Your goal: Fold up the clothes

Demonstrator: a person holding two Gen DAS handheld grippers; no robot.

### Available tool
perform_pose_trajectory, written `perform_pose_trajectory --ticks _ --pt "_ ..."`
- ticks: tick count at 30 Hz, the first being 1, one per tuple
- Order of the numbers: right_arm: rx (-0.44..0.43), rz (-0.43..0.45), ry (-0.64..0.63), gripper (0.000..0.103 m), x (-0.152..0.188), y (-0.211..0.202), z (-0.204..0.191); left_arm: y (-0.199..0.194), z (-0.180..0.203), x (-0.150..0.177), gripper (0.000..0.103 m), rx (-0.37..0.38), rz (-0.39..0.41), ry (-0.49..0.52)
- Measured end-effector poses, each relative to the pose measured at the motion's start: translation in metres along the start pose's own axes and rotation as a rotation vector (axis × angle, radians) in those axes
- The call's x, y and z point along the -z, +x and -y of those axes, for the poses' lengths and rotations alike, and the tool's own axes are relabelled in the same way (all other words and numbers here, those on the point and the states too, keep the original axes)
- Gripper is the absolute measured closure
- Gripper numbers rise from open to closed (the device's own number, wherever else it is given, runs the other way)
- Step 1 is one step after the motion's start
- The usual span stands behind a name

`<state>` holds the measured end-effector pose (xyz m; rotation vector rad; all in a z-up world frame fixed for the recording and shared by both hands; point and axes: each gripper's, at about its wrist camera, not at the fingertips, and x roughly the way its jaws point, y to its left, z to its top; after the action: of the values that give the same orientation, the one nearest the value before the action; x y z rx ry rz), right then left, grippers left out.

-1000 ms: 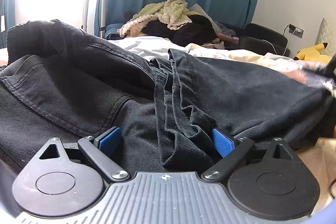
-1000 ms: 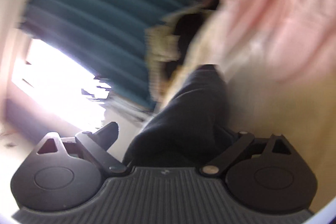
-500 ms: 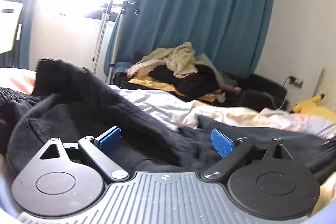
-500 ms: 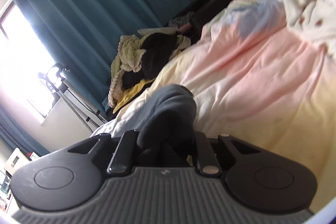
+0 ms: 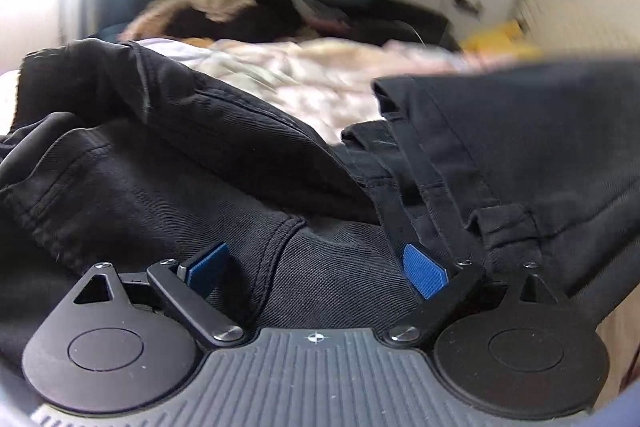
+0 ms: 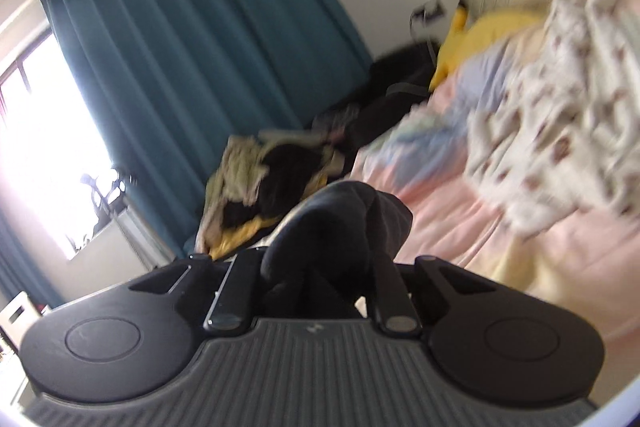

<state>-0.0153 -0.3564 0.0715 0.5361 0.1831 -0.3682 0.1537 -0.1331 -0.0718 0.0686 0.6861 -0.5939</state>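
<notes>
Since a second ago, right gripper (image 6: pixel 316 267) fingers have been closing, now pinching black jeans (image 5: pixel 200 187) above the bed (image 6: pixel 460 219). Left gripper (image 5: pixel 316 267) fingers are standing open over the denim.

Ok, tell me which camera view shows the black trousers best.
The left wrist view: the black trousers spread across most of it, with seams, a pocket edge and a hem readable between the open left claw. The right wrist view shows only a dark bunched fold pinched in the shut right claw.
</notes>
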Motion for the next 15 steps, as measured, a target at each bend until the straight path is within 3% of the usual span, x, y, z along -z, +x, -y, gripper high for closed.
perform_pose_trajectory --ticks 3,5,9,13,15 --pt "0.018 -0.007 -0.062 0.087 -0.001 -0.013 -0.015 -0.009 0.011 -0.008 0.009 -0.053 0.006 0.104" --pt "0.032 0.002 -0.092 0.087 -0.001 -0.011 -0.029 -0.031 0.003 -0.022 0.009 -0.062 0.057 0.114" --pt "0.003 0.008 -0.151 0.086 -0.002 0.007 -0.071 -0.083 -0.038 -0.047 0.008 -0.104 0.119 -0.005" --pt "-0.074 0.014 -0.236 0.086 0.012 0.030 -0.140 -0.126 -0.075 -0.055 0.008 -0.207 0.134 -0.052" --pt "-0.125 0.006 -0.290 0.086 0.026 0.043 -0.179 -0.146 -0.100 -0.056 0.008 -0.234 0.165 -0.125"
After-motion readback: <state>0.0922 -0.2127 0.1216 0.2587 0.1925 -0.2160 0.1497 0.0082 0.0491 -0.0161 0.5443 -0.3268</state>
